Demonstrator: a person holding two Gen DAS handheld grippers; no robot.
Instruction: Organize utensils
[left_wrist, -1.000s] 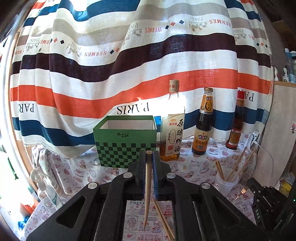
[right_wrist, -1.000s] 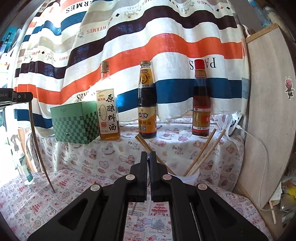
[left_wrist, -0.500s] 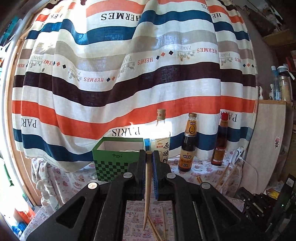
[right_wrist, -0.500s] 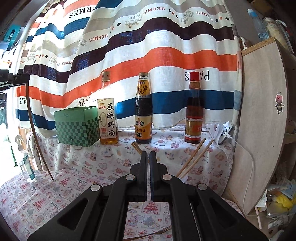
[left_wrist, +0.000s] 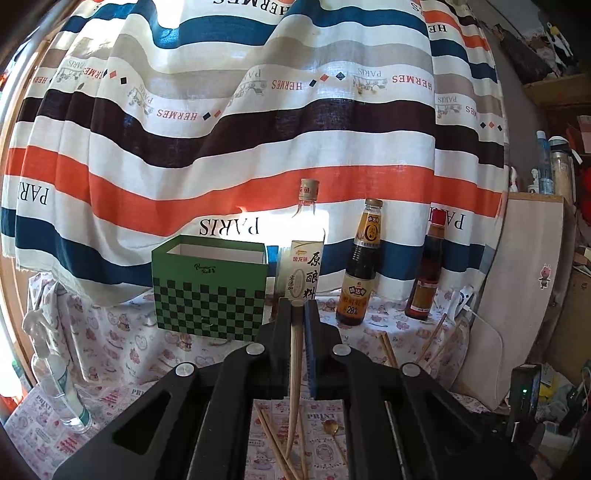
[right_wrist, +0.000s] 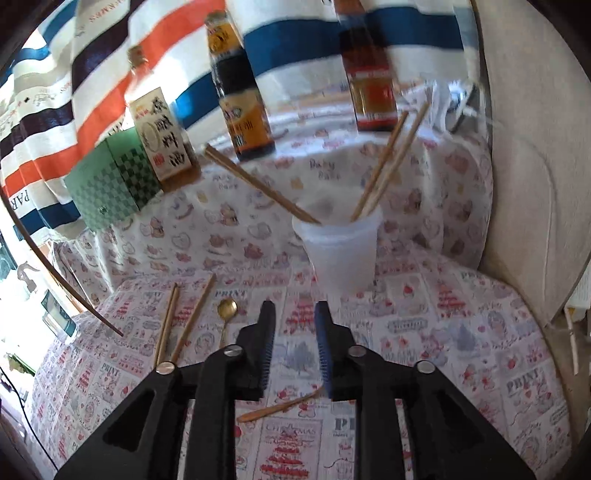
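Note:
My left gripper (left_wrist: 297, 308) is shut on a single wooden chopstick (left_wrist: 294, 373) that hangs down between its fingers, high above the table. The same chopstick shows at the left of the right wrist view (right_wrist: 55, 273). My right gripper (right_wrist: 294, 314) is open and empty, tilted down over the table. A gold fork (right_wrist: 280, 405) lies just below its fingers. Two loose chopsticks (right_wrist: 184, 321) and a gold spoon (right_wrist: 226, 314) lie to its left. A clear plastic cup (right_wrist: 338, 251) ahead holds several chopsticks (right_wrist: 384, 162).
A green checkered box (left_wrist: 210, 288) and three sauce bottles (left_wrist: 364, 266) stand at the back on the cloth-covered table (right_wrist: 443, 332). A striped curtain (left_wrist: 258, 129) hangs behind. A white board (right_wrist: 535, 147) leans at the right. A clear bottle (left_wrist: 55, 387) stands at the left.
My right gripper has opened and tipped down toward the table, closer to the cup and the fork. My left gripper has moved back and up with the chopstick still in it.

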